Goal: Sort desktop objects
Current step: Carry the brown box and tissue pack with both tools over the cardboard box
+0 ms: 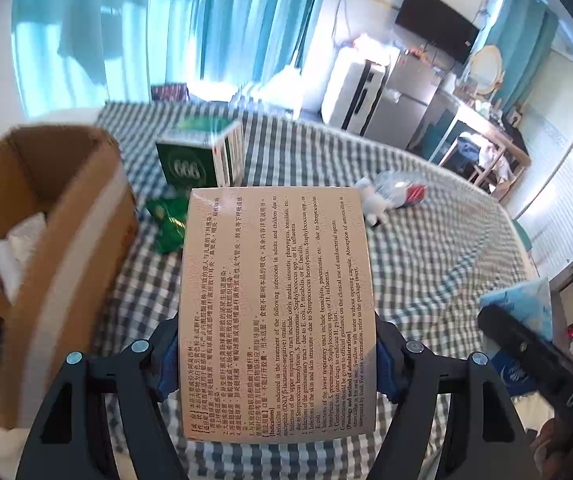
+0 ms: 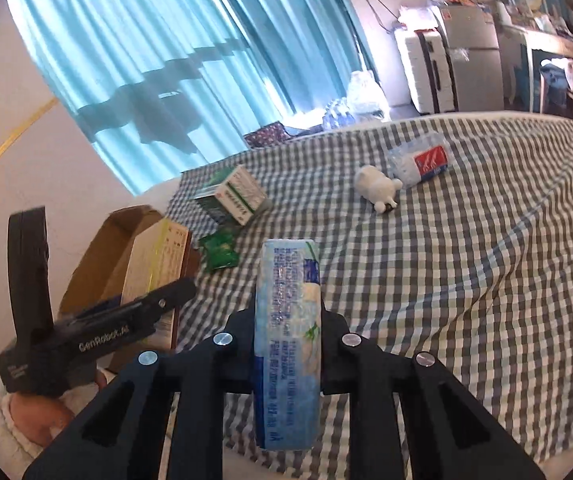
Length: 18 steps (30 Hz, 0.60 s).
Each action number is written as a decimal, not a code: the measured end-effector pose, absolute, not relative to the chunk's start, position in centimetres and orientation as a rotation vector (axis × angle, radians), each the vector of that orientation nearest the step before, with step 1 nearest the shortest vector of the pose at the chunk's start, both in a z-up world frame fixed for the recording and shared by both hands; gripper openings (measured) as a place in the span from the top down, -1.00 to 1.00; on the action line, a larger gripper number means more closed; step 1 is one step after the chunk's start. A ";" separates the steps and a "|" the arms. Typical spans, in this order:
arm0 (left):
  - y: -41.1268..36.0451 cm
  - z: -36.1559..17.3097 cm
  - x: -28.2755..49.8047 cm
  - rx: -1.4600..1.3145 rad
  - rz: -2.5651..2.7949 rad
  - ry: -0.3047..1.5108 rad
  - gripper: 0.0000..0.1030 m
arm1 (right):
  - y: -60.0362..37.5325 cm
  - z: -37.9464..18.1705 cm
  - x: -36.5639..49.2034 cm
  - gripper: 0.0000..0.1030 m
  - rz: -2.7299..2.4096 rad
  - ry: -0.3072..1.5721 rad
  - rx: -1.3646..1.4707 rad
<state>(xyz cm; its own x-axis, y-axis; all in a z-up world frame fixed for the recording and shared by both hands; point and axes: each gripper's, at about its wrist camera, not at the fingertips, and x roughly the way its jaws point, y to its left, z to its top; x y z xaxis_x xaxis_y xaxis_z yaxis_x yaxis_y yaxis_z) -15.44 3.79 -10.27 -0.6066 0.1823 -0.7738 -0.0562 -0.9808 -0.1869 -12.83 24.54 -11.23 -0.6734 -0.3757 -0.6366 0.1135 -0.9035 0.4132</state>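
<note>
My left gripper point(image 1: 276, 344) is shut on a beige medicine box point(image 1: 276, 280) printed with text, held above the checked cloth next to an open cardboard box point(image 1: 46, 240). In the right wrist view my right gripper point(image 2: 288, 320) is shut on a light-blue tissue pack point(image 2: 288, 340), held edge-up over the cloth point(image 2: 446, 280). That view also shows the left gripper point(image 2: 154, 300) with the medicine box point(image 2: 154, 264) at the cardboard box point(image 2: 114, 256). The right gripper point(image 1: 526, 344) and the tissue pack point(image 1: 522, 304) appear at the right edge of the left wrist view.
On the cloth lie a green-and-white box point(image 2: 232, 196), a green sachet point(image 2: 218, 254), a white toy point(image 2: 378, 186) and a clear packet with a red label point(image 2: 420, 160). White packing sits inside the cardboard box. Curtains, a fridge and a desk stand beyond.
</note>
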 end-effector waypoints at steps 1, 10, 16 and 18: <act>3.4 -9.6 -14.8 -1.299 2.705 -0.214 -0.46 | 24.2 -10.6 -12.1 0.64 -2.602 -0.490 1.089; -1.6 -2.6 -11.5 -1.115 2.877 -0.201 -0.46 | 19.2 -4.5 -8.8 0.63 -2.565 -0.380 0.935; -8.2 -0.6 -10.5 -1.086 3.011 -0.217 -0.46 | 13.3 -2.7 -10.4 0.62 -2.462 -0.307 0.904; -10.7 -0.8 -10.3 -1.106 3.041 -0.267 -0.46 | 11.1 -2.6 -11.4 0.61 -2.401 -0.313 0.901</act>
